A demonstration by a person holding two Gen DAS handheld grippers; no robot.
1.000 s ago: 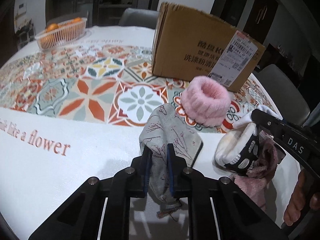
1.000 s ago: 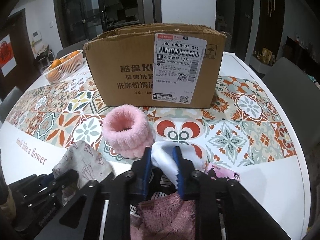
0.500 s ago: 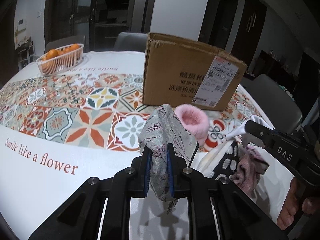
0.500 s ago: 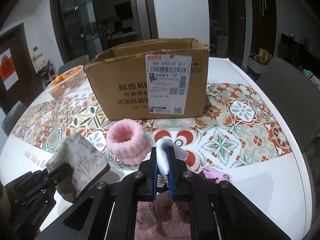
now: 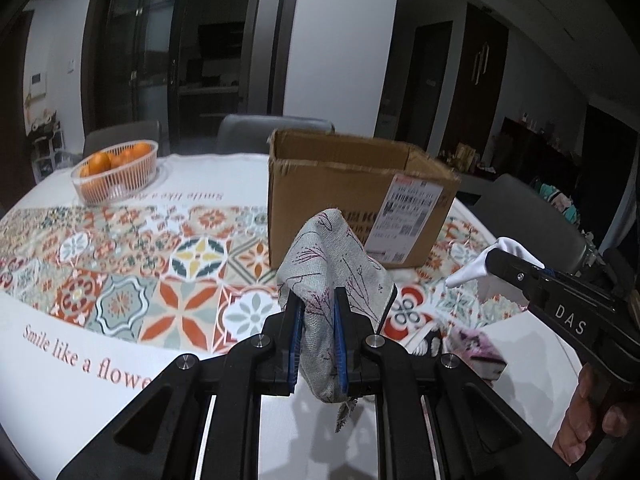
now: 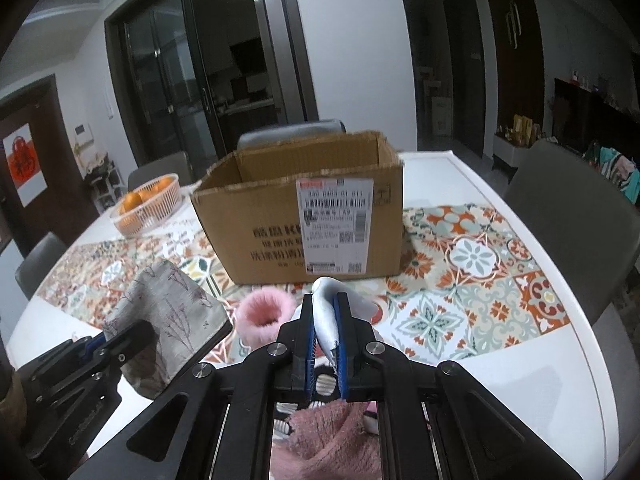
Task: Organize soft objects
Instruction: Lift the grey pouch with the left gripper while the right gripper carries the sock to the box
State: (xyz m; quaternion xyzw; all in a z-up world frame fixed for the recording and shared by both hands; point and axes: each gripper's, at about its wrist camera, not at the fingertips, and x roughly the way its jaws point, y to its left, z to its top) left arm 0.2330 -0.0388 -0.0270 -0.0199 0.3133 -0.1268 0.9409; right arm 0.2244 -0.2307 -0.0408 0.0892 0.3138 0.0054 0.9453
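you have raised the left gripper (image 5: 317, 334) and lifted the grey printed cloth (image 5: 336, 276) clear of the table (image 5: 72, 392); your right gripper (image 6: 325, 346) has tightened on the white sock (image 6: 326, 312) and risen too; the cardboard box (image 6: 304, 220) now shows its open top.

Both grippers are matte black, angular frames with silver round screw heads. The left gripper (image 5: 317, 338) and right gripper (image 6: 325, 344) each carry blue pads (image 5: 295, 340). The right gripper's side bears white "DAS" lettering; bare-skinned fingers (image 5: 582, 426) wrap its handle.
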